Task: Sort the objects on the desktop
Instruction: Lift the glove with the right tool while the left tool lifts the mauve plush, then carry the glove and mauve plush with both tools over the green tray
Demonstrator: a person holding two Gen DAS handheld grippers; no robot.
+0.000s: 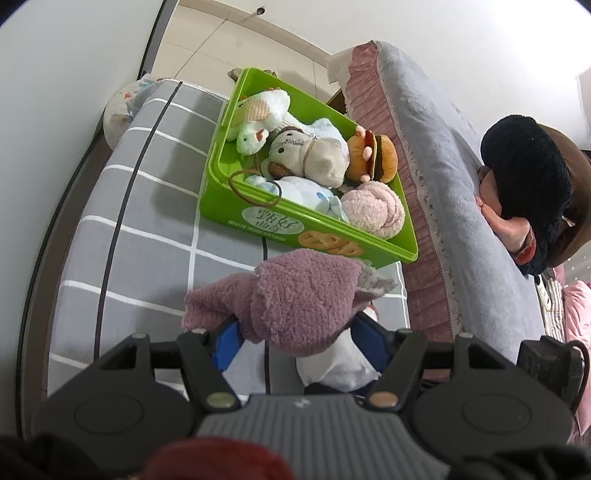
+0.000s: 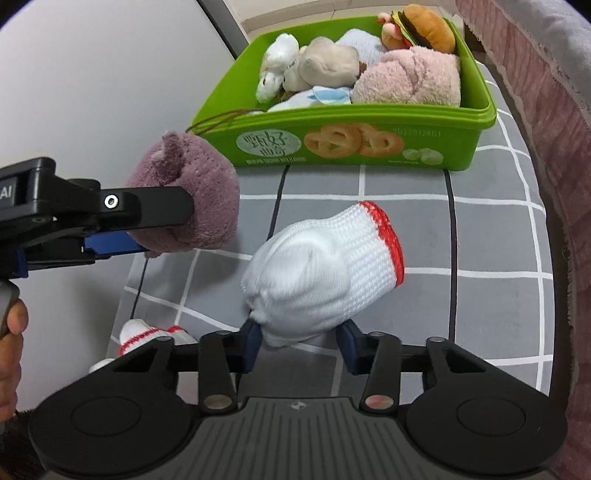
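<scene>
- The left gripper (image 1: 295, 334) pinches a mauve fleece bundle (image 1: 295, 295) low in the left wrist view, held clear of the checked grey cover (image 1: 147, 221), likely ready for the green tin (image 1: 258, 221) at centre
- The right gripper (image 2: 299, 338) is pressed onto a white knit glove with red cuff (image 2: 325, 266), mid-frame in the right wrist view, seemingly gathered for lifting
- Plush toys already fill the tin, among them a burger toy (image 2: 424, 27) at upper right
- The tin's front shows cookie pictures and Chinese characters I cannot read surely; a faint printed code sits at right
- A second white glove (image 2: 147, 334) lies lower left, not yet sorted
</scene>
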